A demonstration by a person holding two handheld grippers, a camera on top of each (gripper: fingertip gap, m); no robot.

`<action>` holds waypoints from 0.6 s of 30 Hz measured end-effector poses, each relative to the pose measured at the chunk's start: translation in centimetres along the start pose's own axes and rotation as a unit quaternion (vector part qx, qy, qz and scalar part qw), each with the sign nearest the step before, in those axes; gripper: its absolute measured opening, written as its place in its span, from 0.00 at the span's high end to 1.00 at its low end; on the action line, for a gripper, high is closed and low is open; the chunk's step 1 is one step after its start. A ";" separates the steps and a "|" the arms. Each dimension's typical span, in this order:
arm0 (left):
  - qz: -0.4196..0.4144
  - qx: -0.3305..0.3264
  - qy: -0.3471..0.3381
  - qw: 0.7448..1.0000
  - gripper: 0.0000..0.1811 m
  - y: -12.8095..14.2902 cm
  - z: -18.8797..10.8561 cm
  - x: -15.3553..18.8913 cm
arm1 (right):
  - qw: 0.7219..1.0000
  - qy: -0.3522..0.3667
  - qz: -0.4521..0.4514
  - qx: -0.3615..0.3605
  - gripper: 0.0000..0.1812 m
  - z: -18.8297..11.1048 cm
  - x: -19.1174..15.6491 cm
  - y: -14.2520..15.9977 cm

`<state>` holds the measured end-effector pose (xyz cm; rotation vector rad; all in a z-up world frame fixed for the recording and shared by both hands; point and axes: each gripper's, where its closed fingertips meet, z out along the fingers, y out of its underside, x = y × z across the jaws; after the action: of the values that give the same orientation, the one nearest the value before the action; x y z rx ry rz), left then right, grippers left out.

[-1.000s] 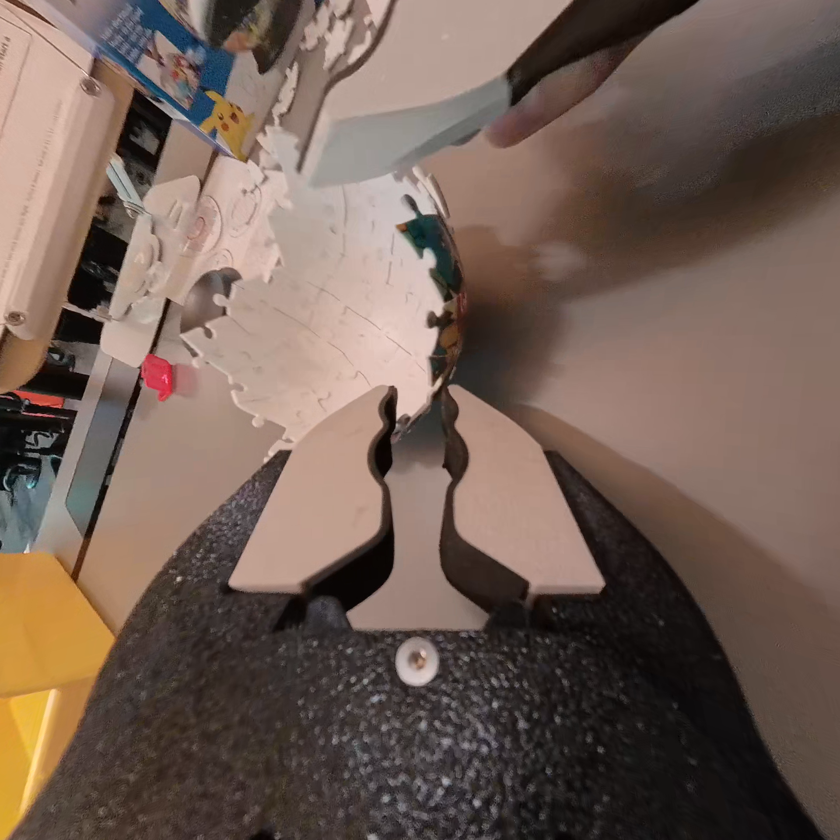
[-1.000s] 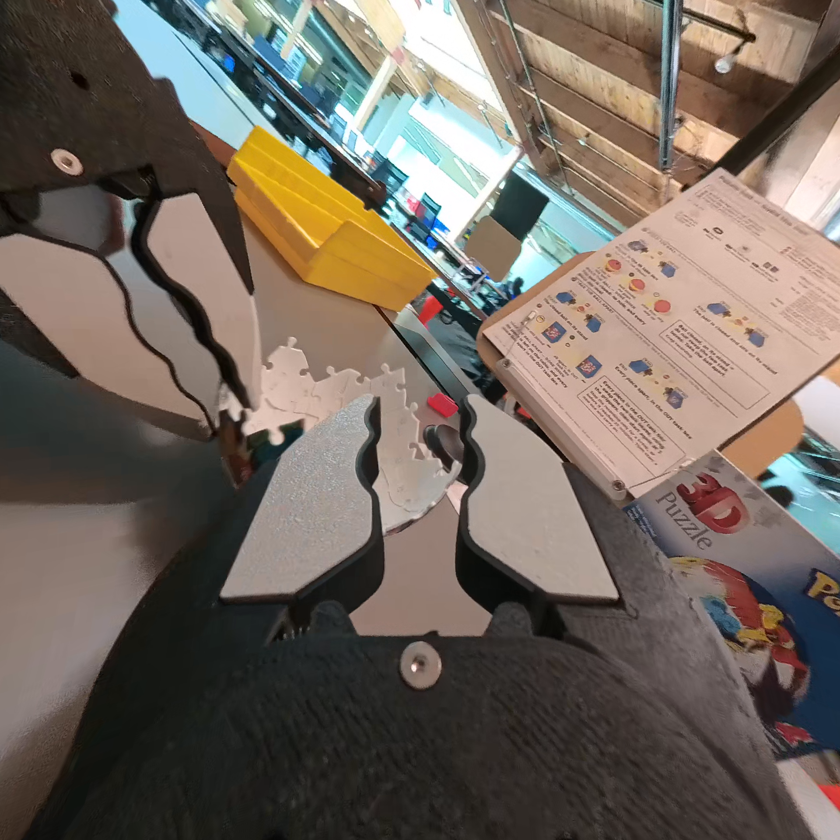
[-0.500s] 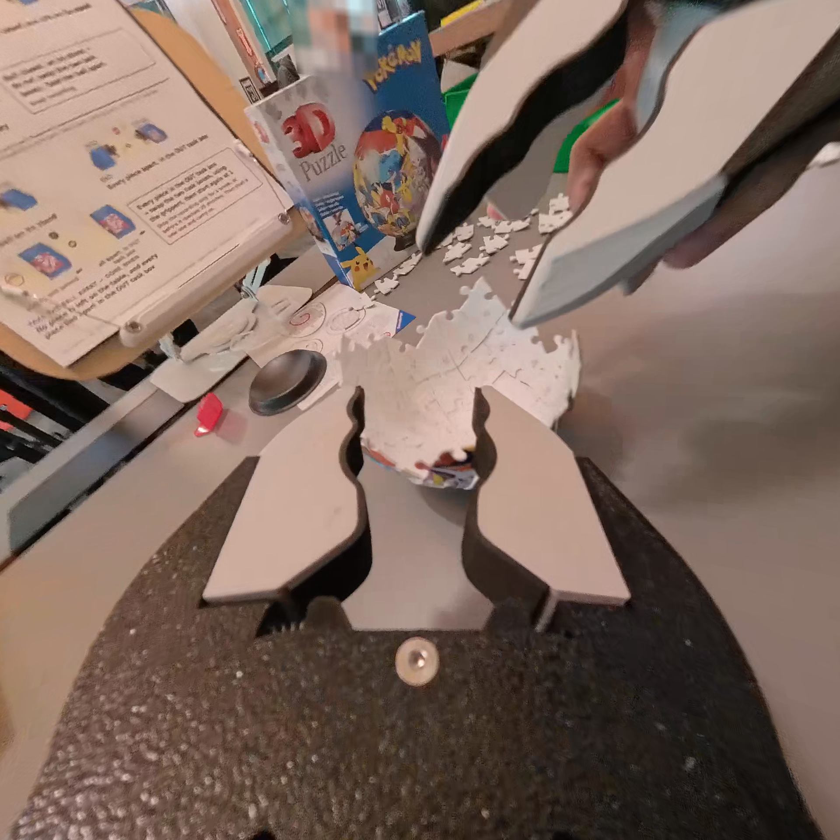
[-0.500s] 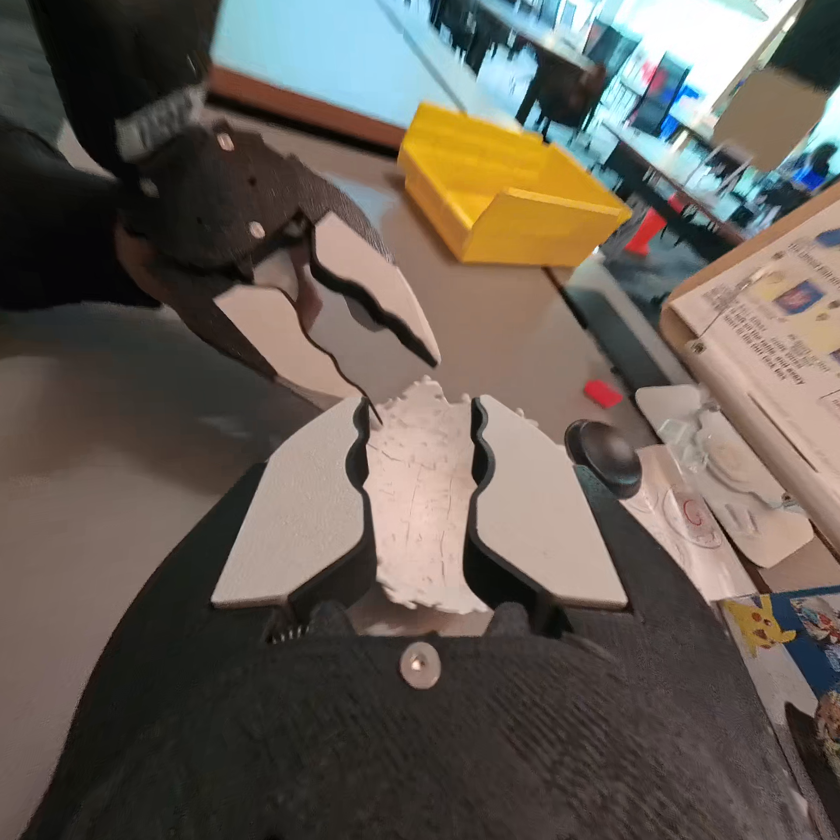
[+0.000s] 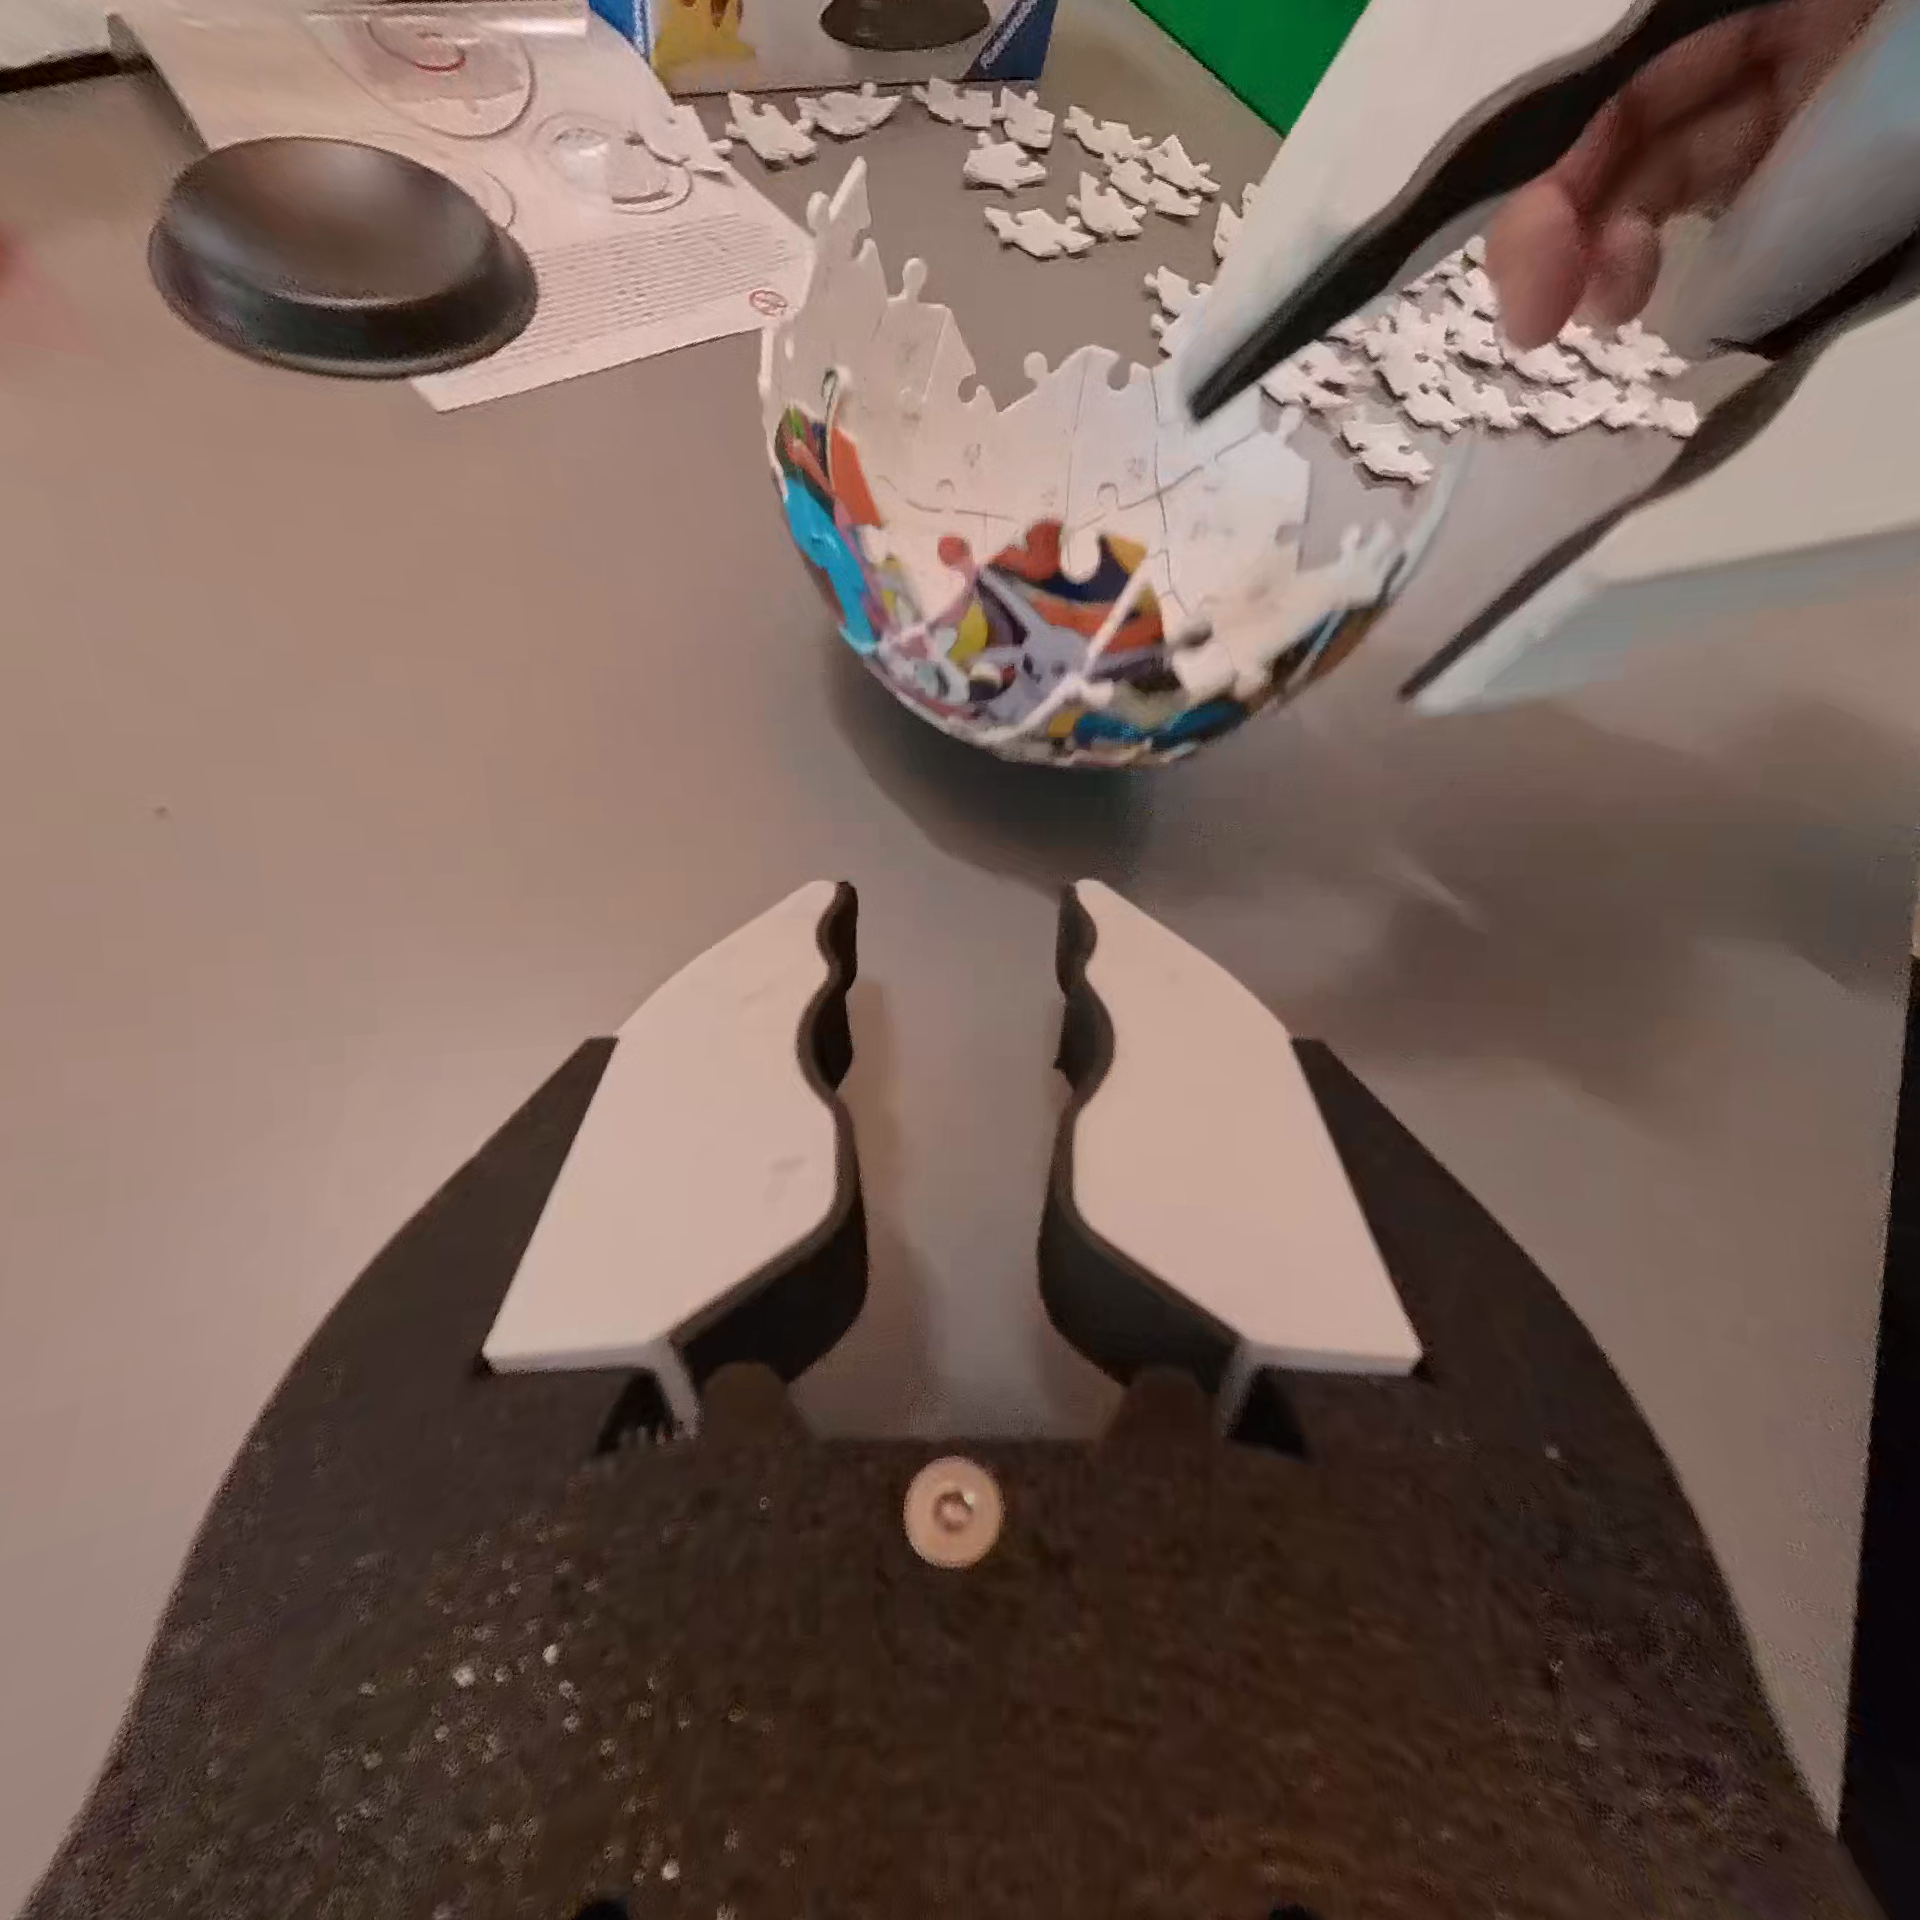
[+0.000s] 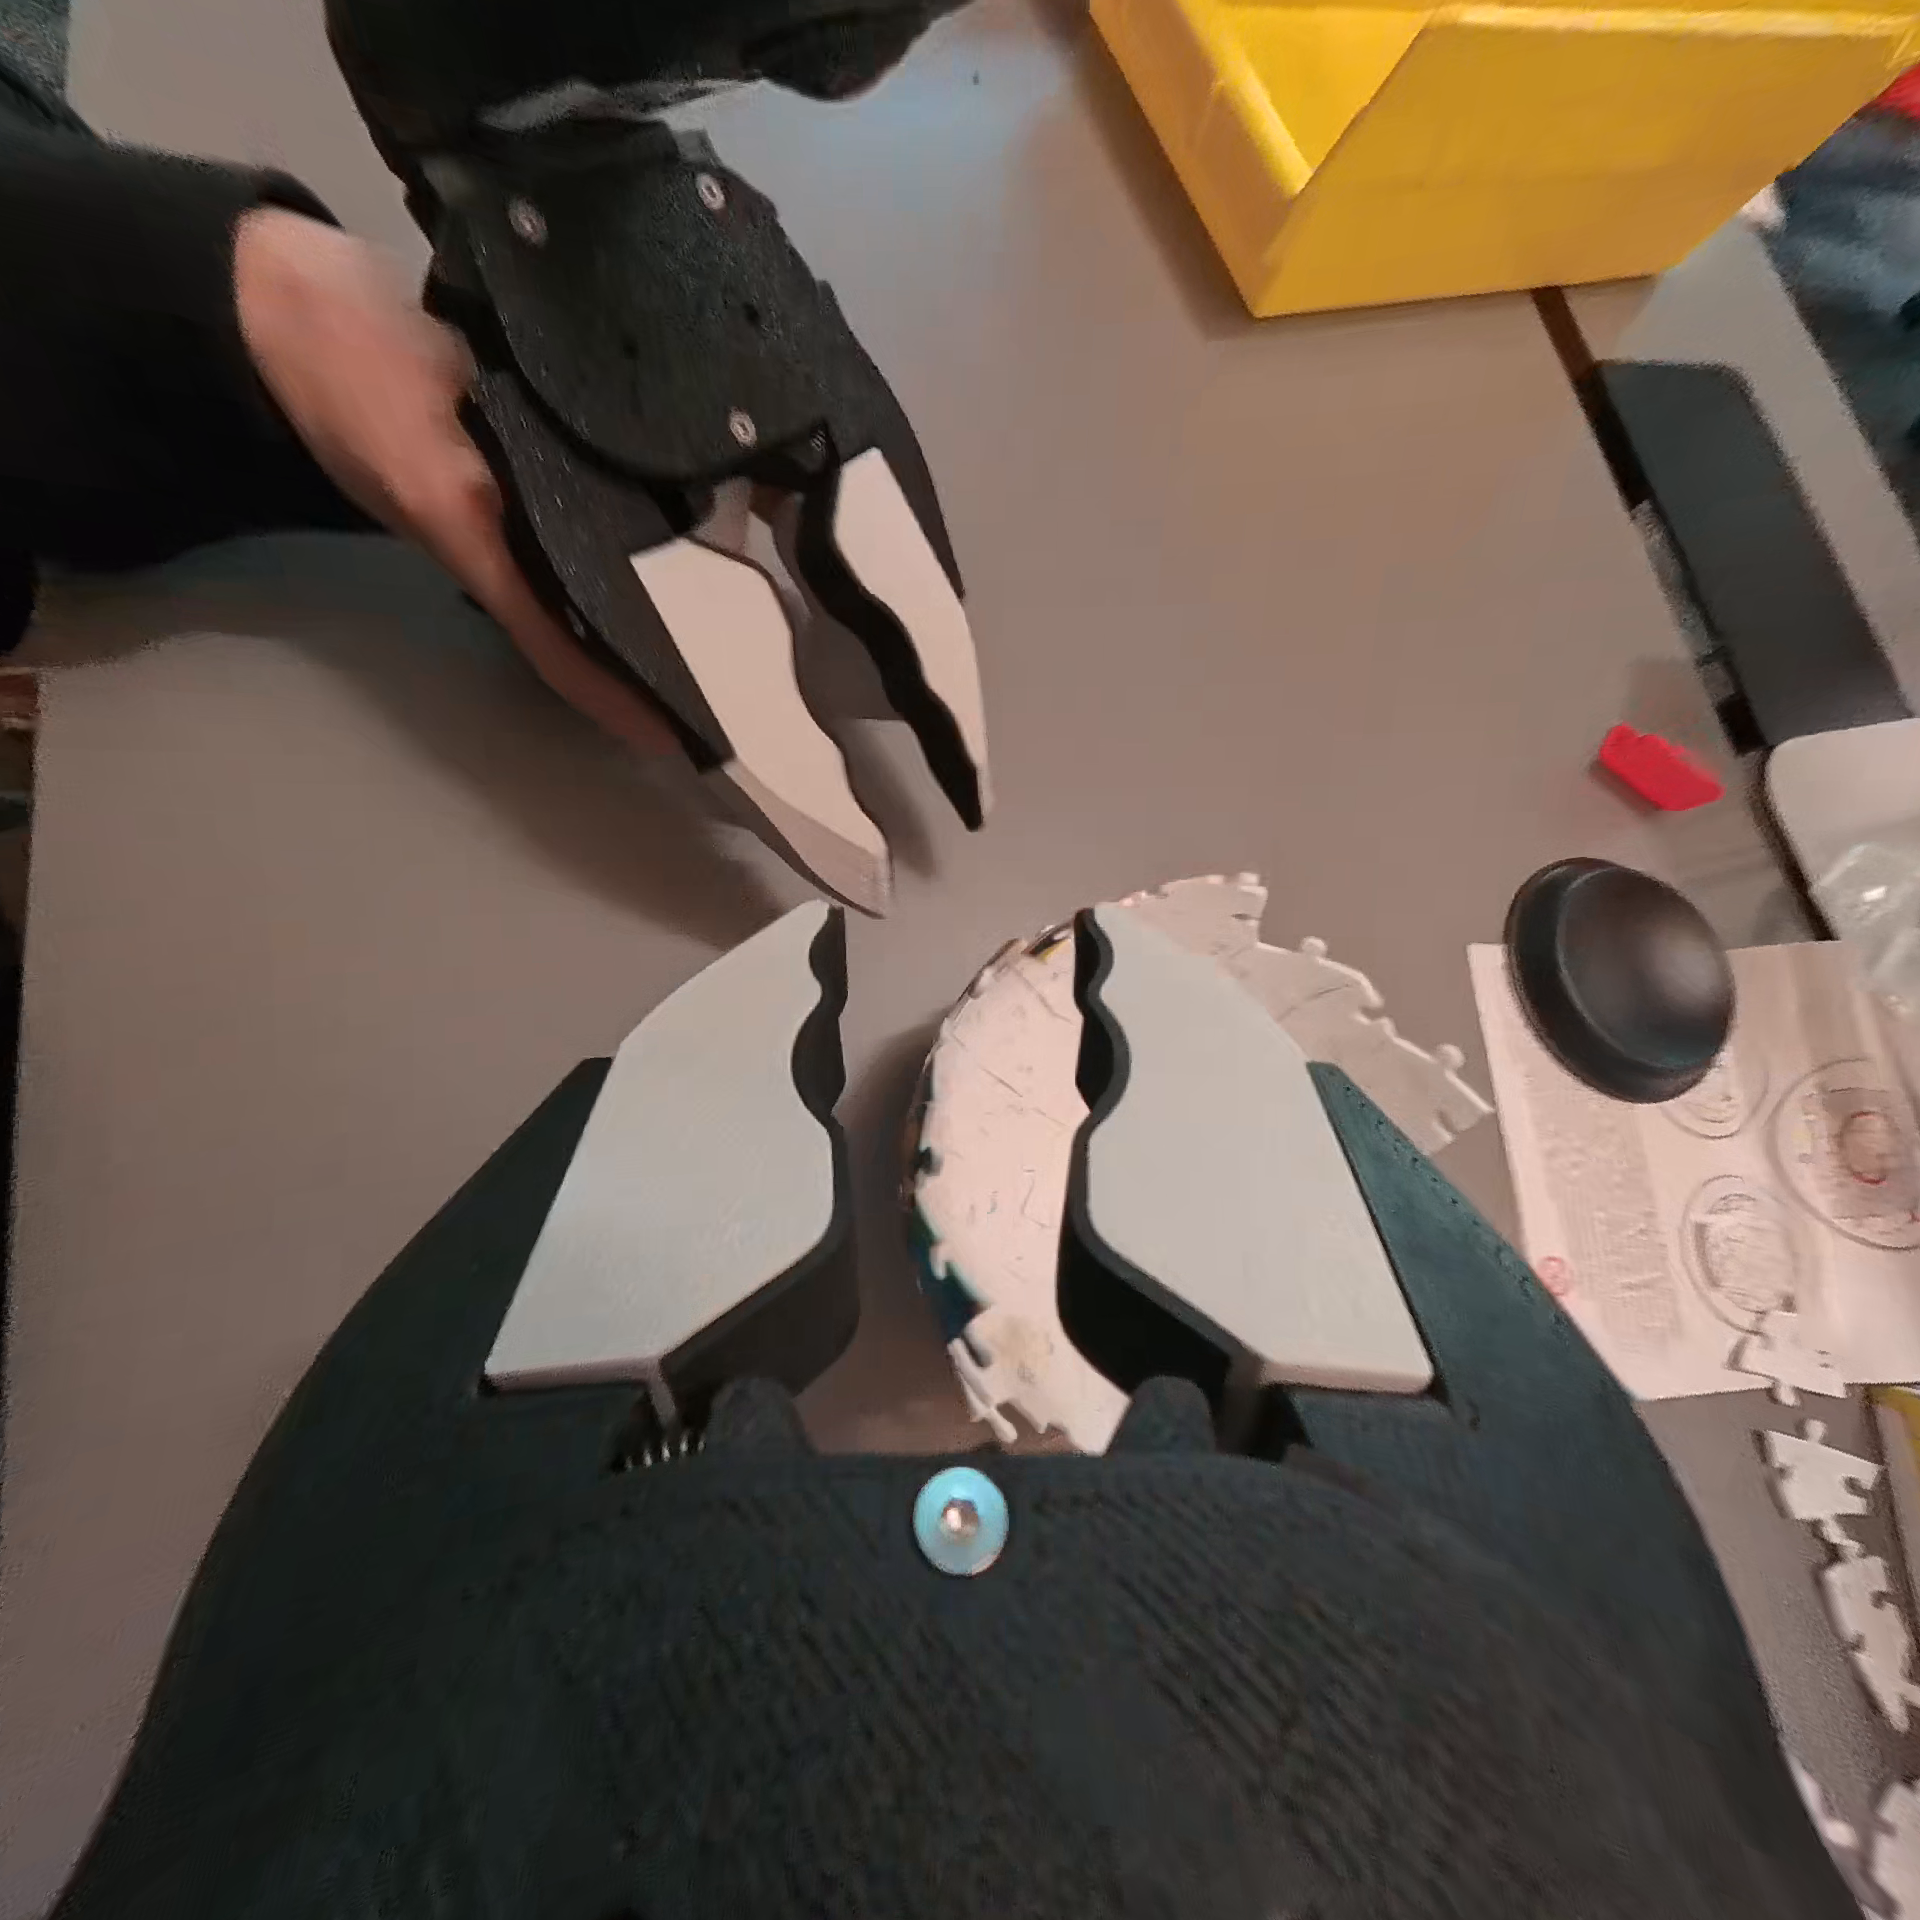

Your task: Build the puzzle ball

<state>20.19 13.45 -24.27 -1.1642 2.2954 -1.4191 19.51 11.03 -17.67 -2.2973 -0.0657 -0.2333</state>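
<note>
The half-built puzzle ball [image 5: 1081, 540] is an open bowl, white inside and coloured outside, and rests on the grey table. My left gripper [image 5: 956, 914] is open and empty, a short way in front of the ball and apart from it. It also shows in the right wrist view [image 6: 914, 831], held by a hand. My right gripper [image 6: 956, 920] is open and straddles the ball's wall [image 6: 997, 1143]. In the left wrist view, one of its fingers [image 5: 1299, 260] reaches inside the bowl and the other stands outside the right rim.
Loose white pieces [image 5: 1434, 353] lie behind the ball. A black round stand [image 5: 332, 260] sits on a paper sheet [image 5: 623, 270] at the back left. A yellow bin [image 6: 1455, 135] and a small red block [image 6: 1652, 779] are on the table. The puzzle box [image 5: 831, 42] stands at the back. About 7 centimeters separates my left fingertips from my right.
My left gripper has drawn back from the ball, which it had between its fingers. The ball now sits rim-up on the table. My right gripper has moved over the ball's rim.
</note>
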 end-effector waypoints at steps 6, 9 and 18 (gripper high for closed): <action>0.032 -0.017 0.007 0.999 0.85 -0.6 1.9 0.8 | 0.997 0.003 0.046 -0.064 0.77 2.0 0.4 2.0; 0.028 0.010 0.027 0.999 0.87 -1.4 1.8 1.4 | 0.994 -0.012 0.063 -0.085 0.76 2.4 0.2 3.0; 0.016 0.026 0.033 0.999 0.89 -2.3 2.3 1.4 | 0.992 -0.012 0.061 -0.113 0.80 2.2 1.5 3.2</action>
<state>21.61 10.41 -23.25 -1.0762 2.2944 -1.5191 21.71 10.45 -21.12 -2.5193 0.0934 -0.1570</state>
